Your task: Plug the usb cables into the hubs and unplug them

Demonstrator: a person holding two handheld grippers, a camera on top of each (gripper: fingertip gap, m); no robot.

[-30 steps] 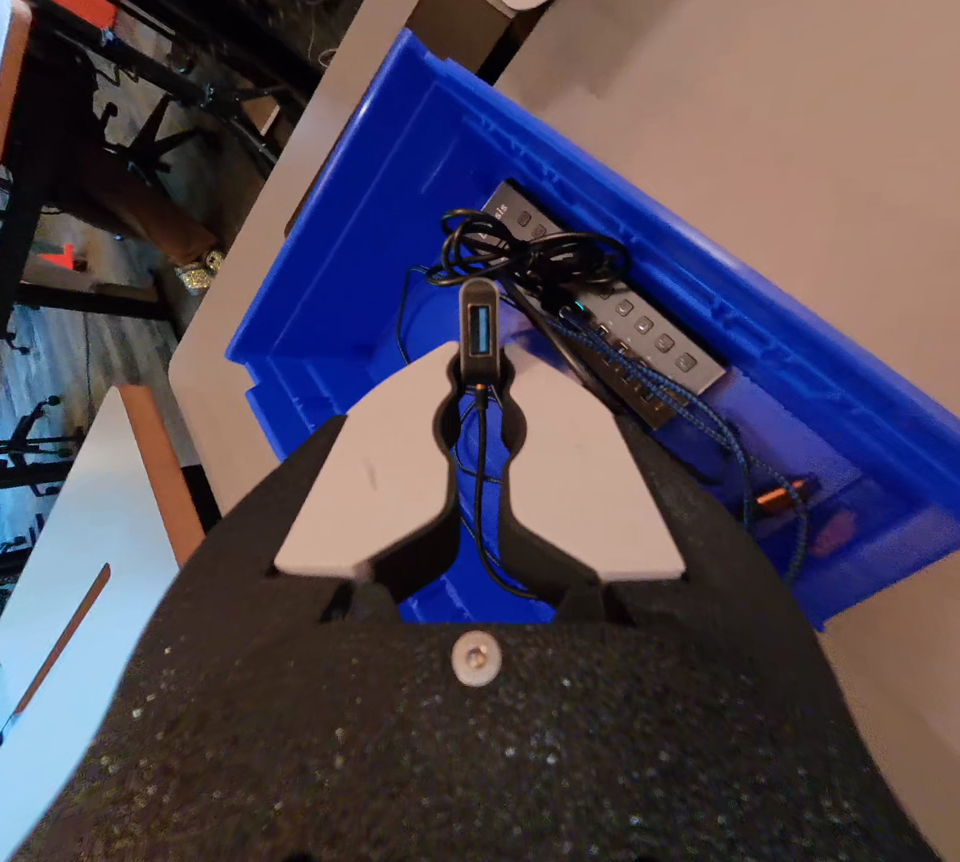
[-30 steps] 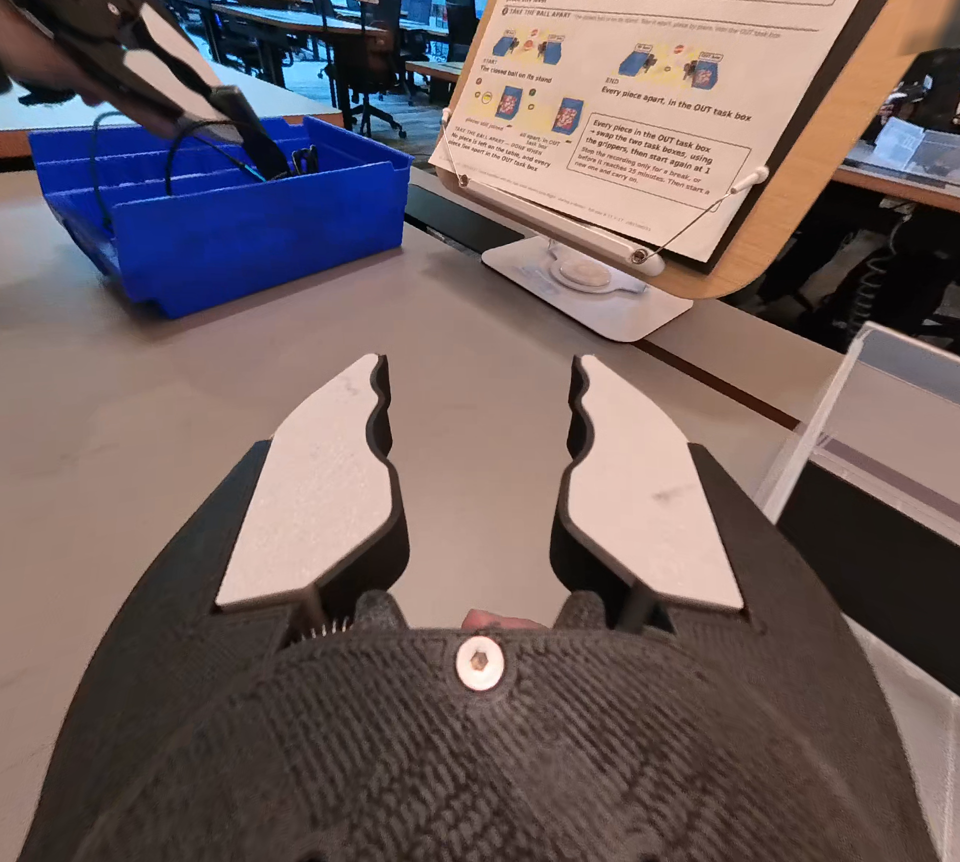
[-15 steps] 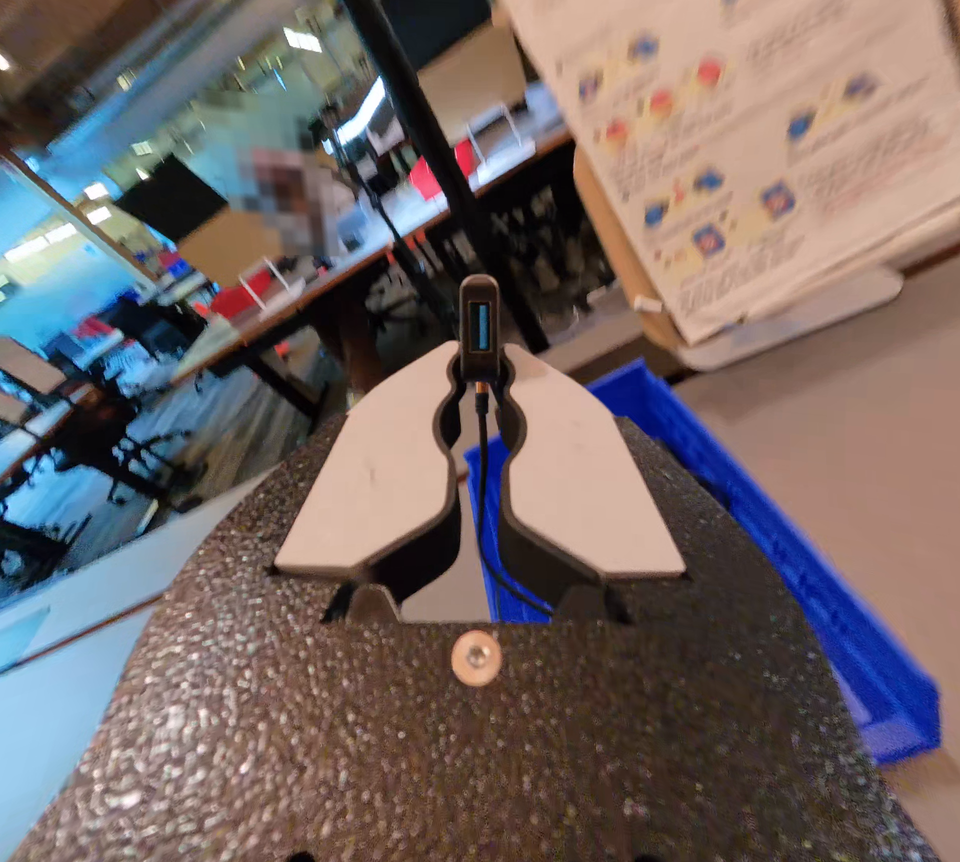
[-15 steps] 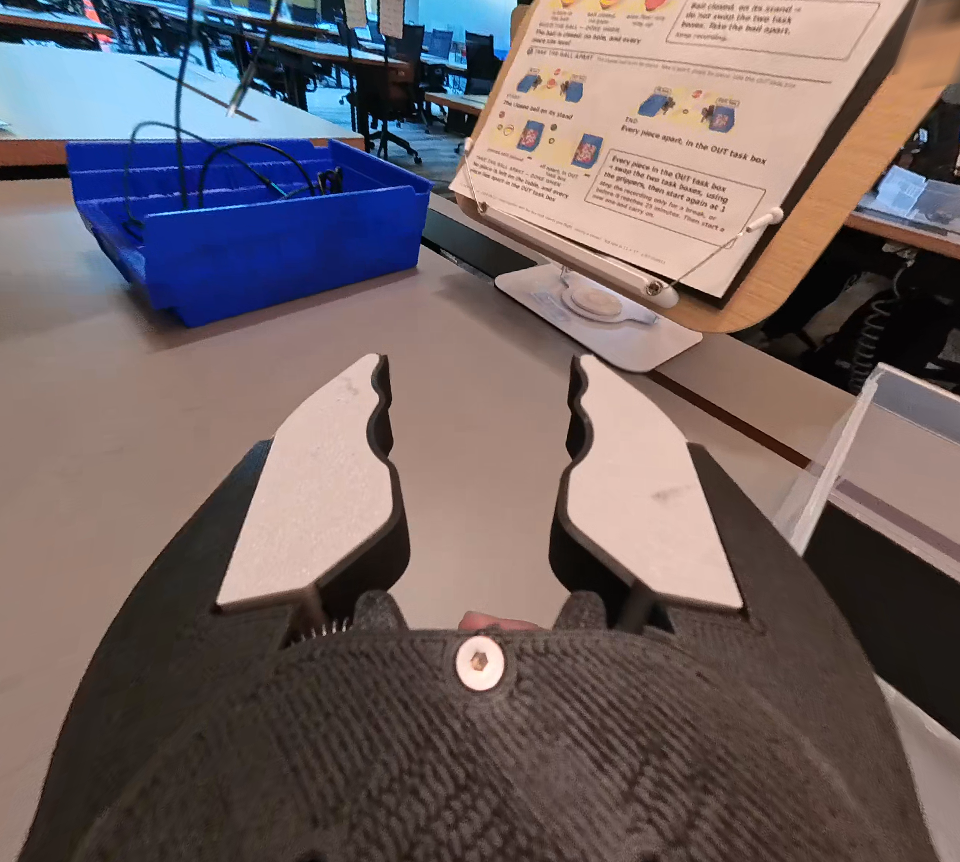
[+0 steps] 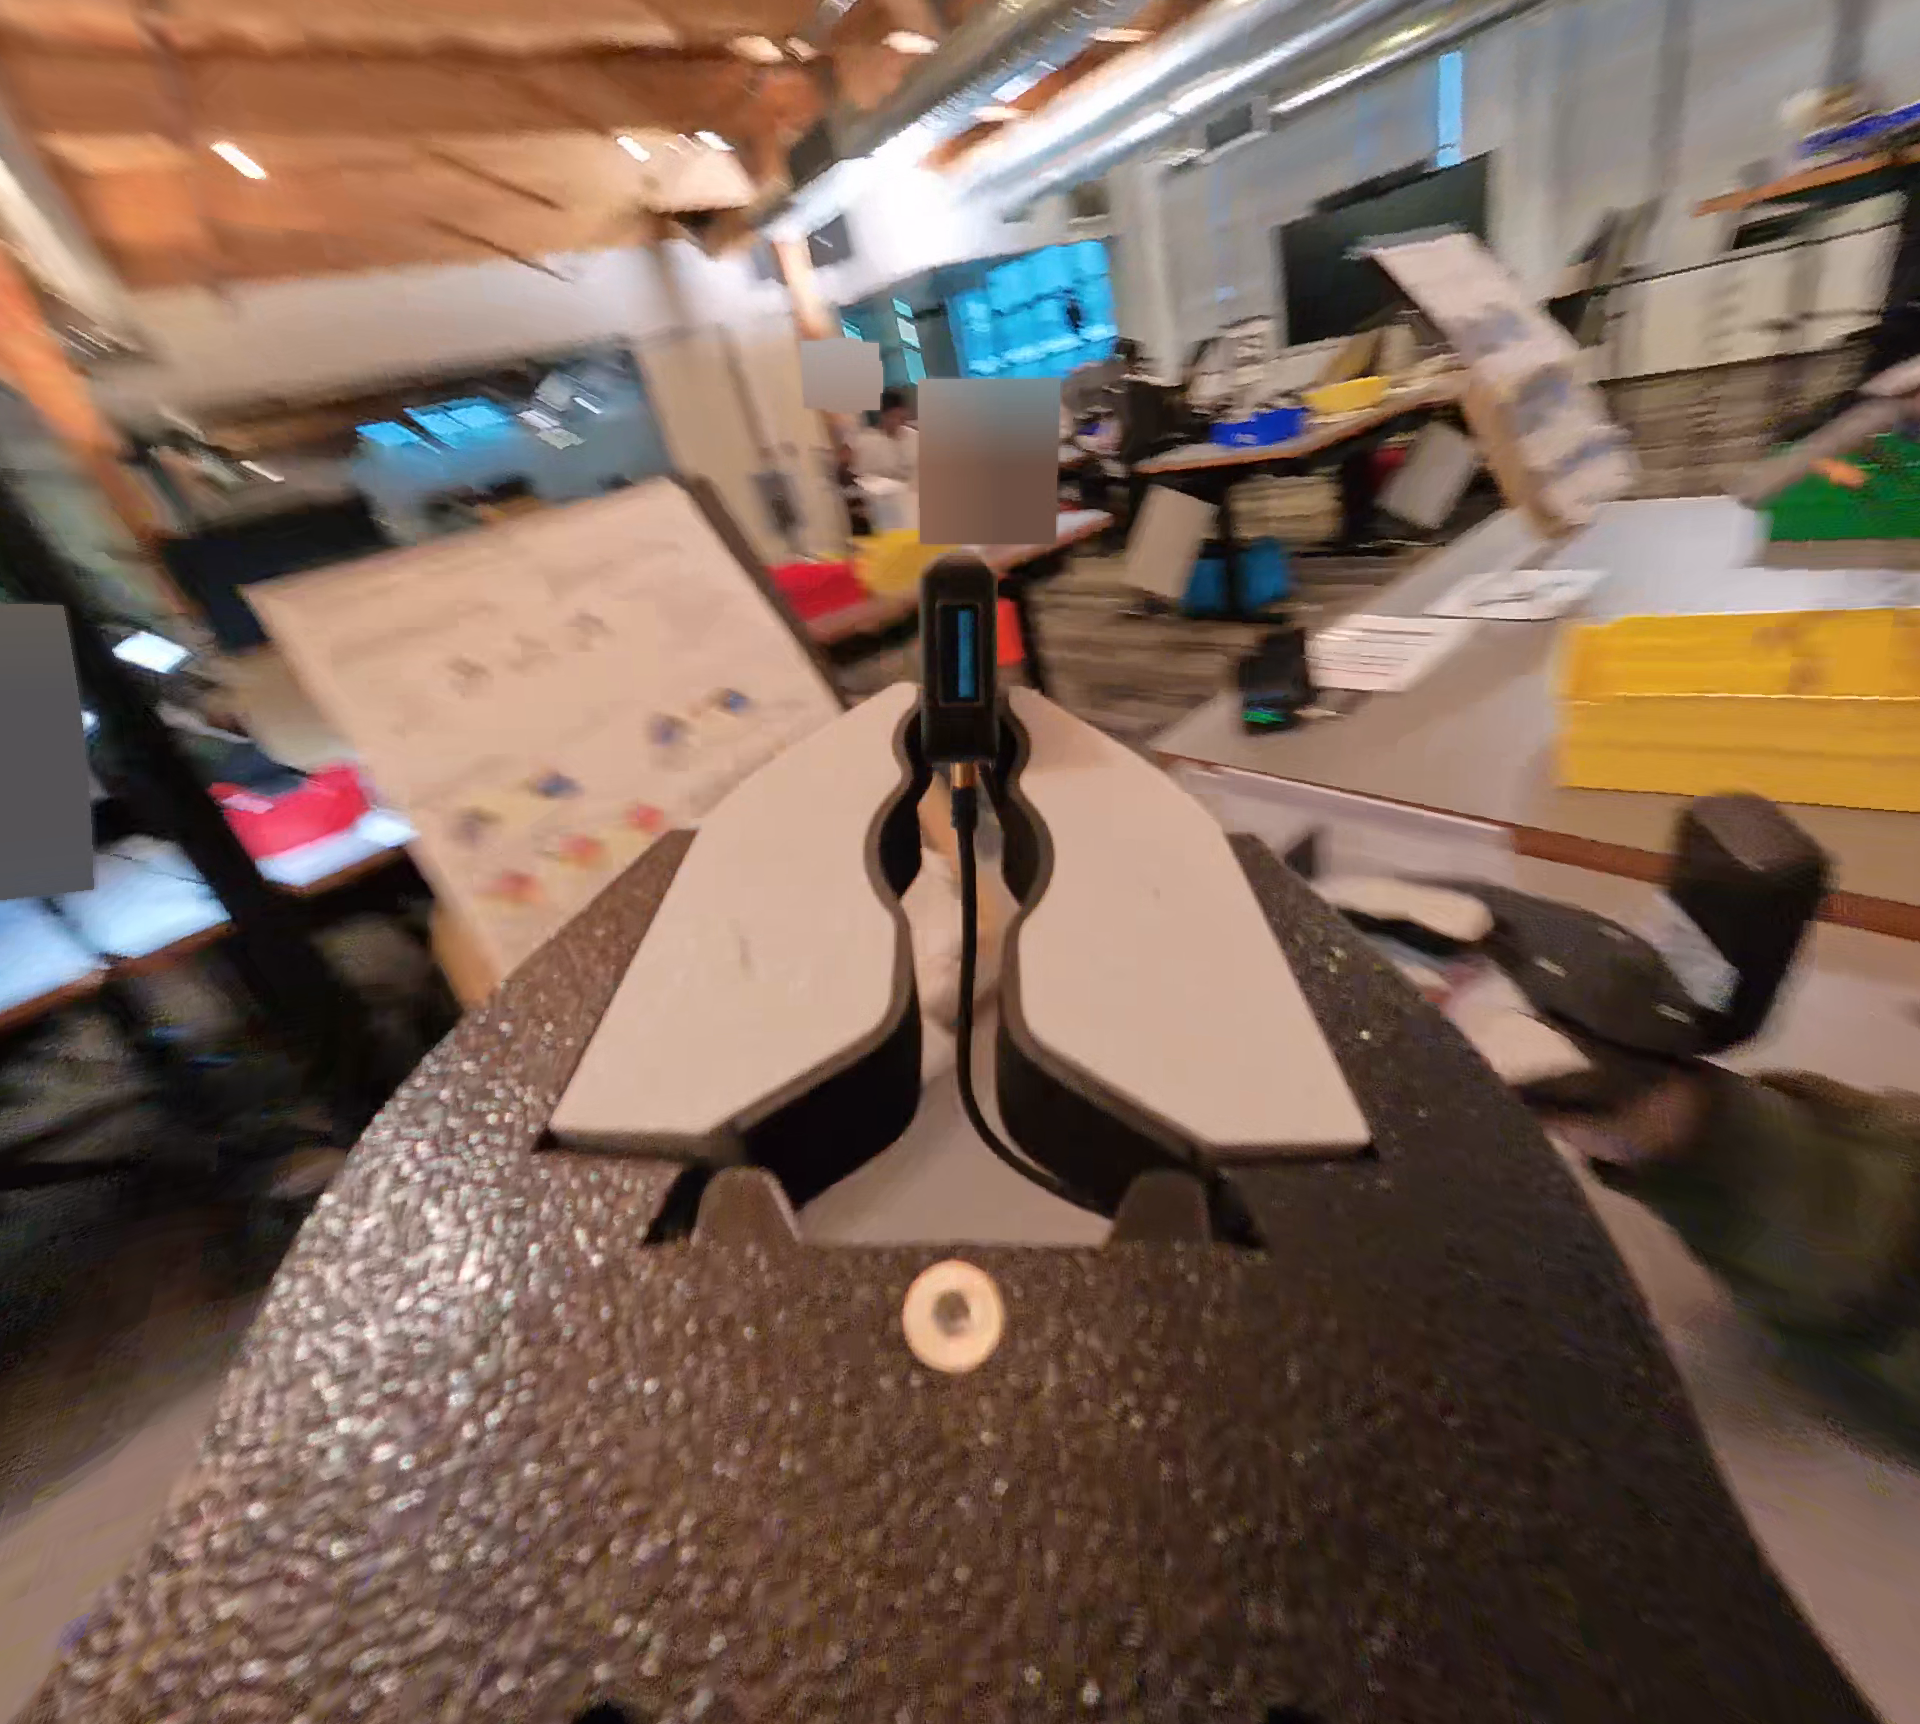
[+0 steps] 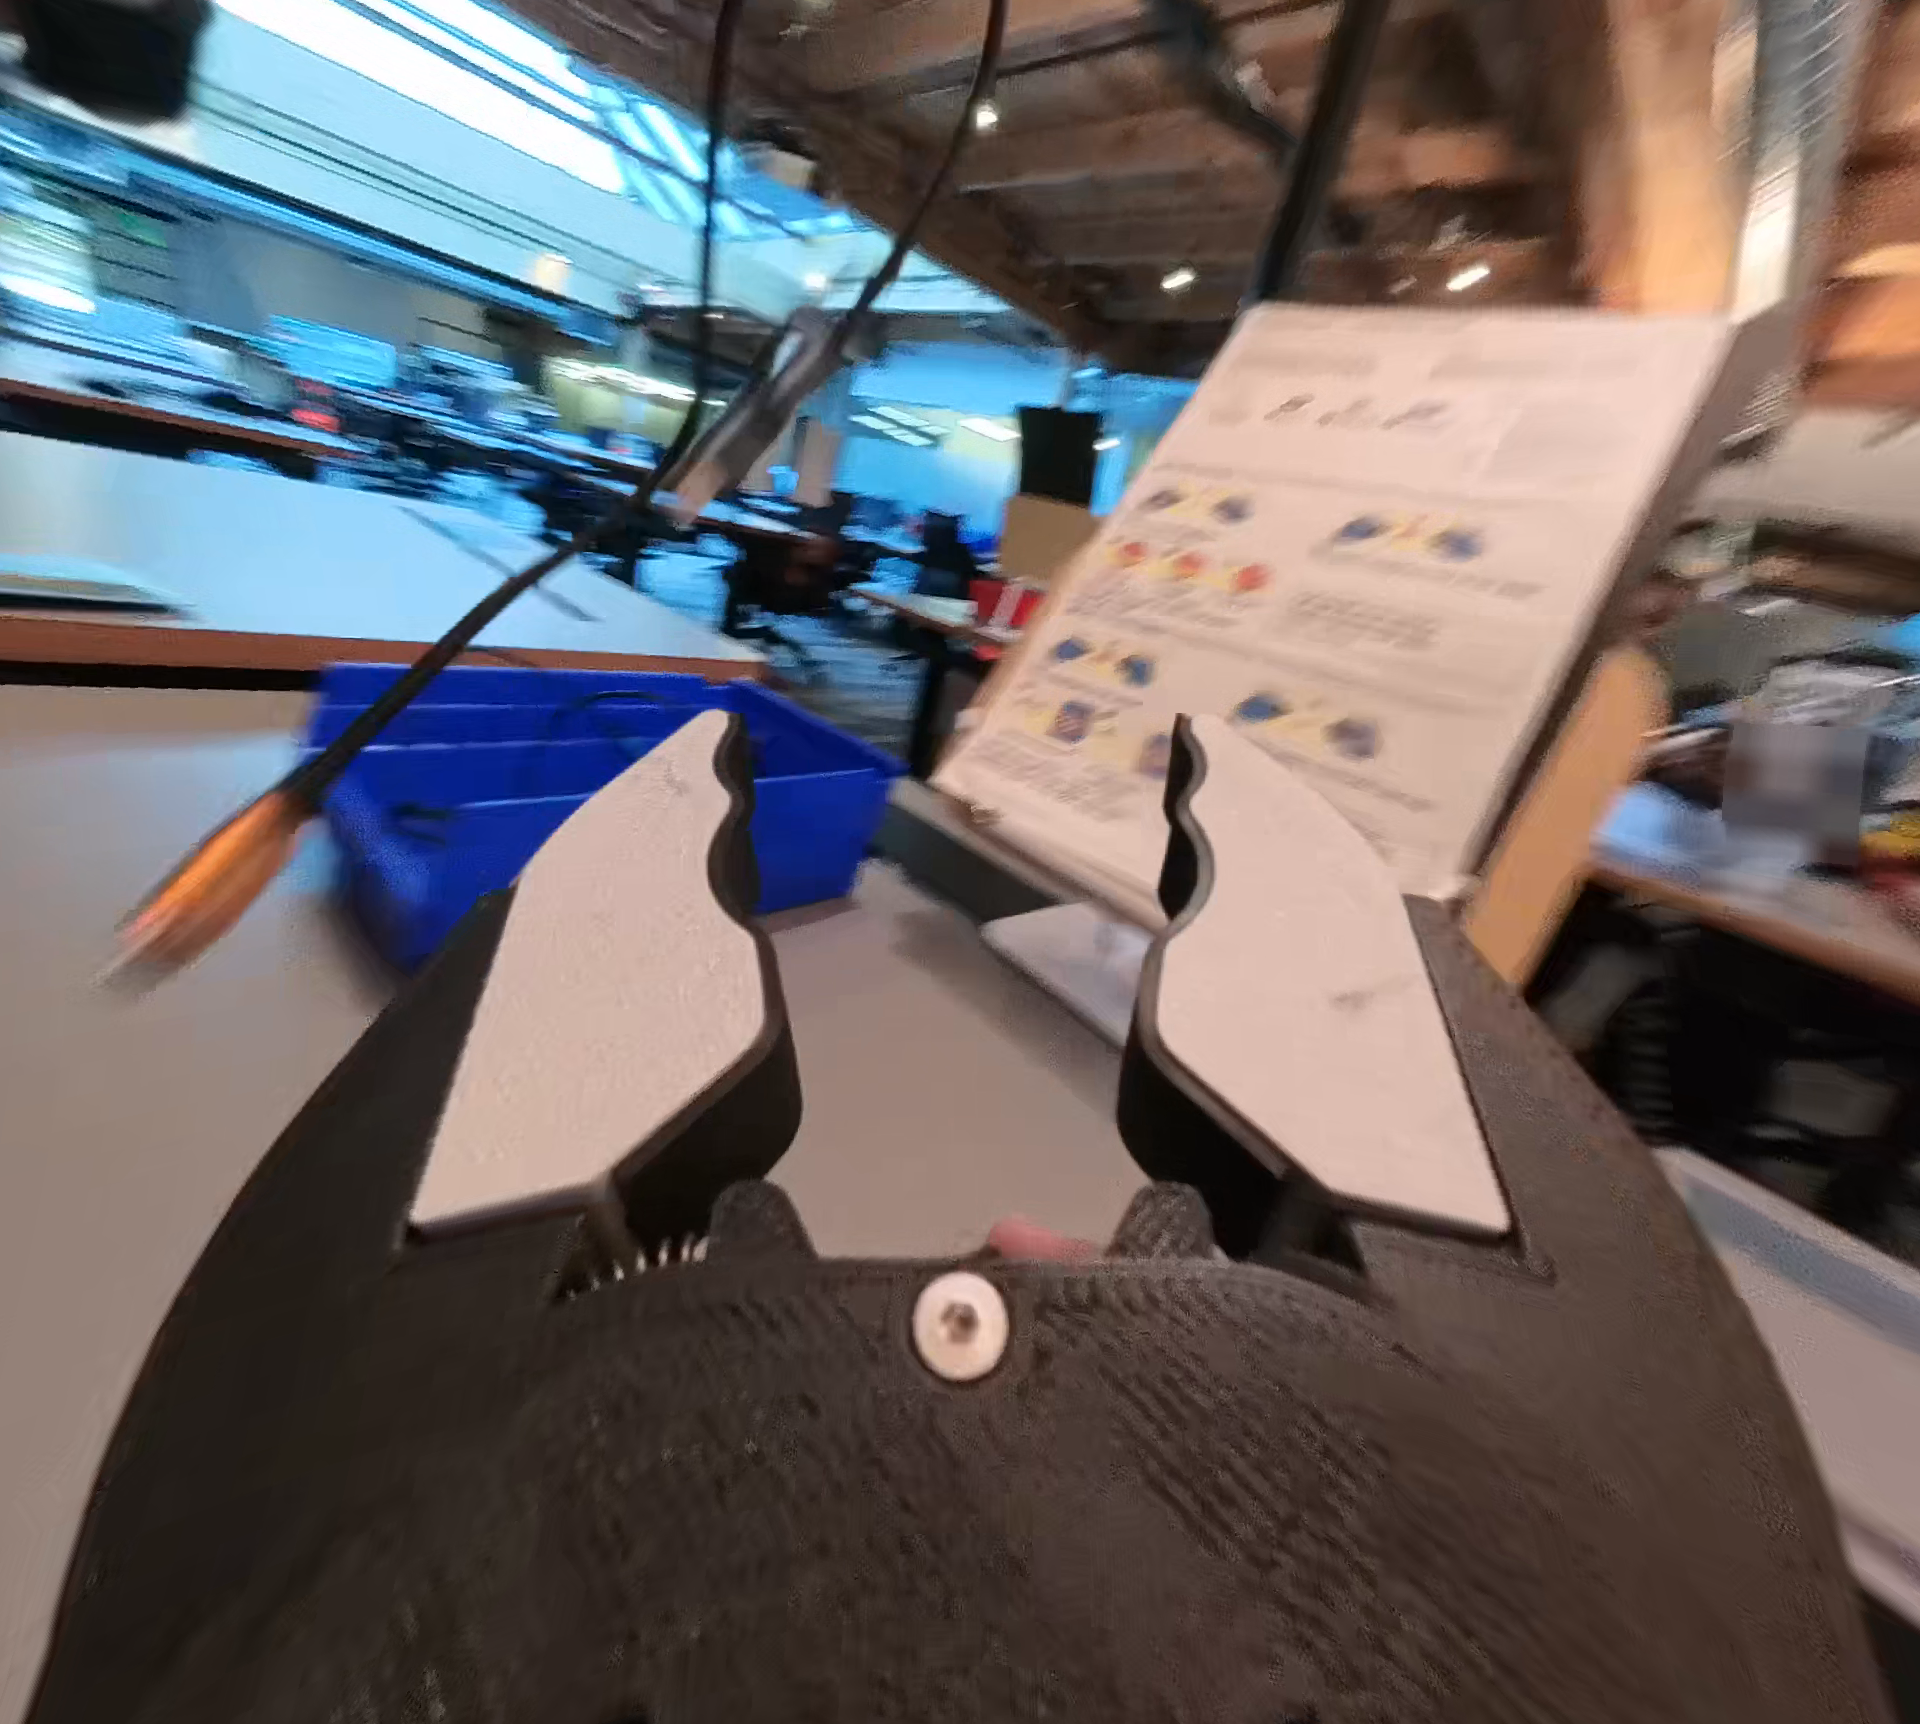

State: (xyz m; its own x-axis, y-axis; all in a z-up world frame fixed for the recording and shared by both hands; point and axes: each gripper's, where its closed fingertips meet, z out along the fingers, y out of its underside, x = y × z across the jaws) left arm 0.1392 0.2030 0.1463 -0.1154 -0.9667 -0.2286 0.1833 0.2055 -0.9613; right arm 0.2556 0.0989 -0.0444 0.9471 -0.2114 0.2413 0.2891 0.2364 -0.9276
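Pinching the black USB connector point(image 5: 957, 664) at its base, the left gripper point(image 5: 958, 729) should hold firm while the wide-open, empty right gripper point(image 6: 954, 765) catches the cable point(image 6: 717, 147) dangling left, above the far blue bin point(image 6: 582, 801).

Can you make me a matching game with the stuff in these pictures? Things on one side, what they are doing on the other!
Things:
1. left gripper
2. right gripper
3. blue bin
4. orange-tipped cable end

States:
A. sits on the grey table
B. open, holding nothing
C. dangles in the air, blurred
D. shut on a black USB connector

Pairs: 1-D, 2-B, 3-A, 4-C
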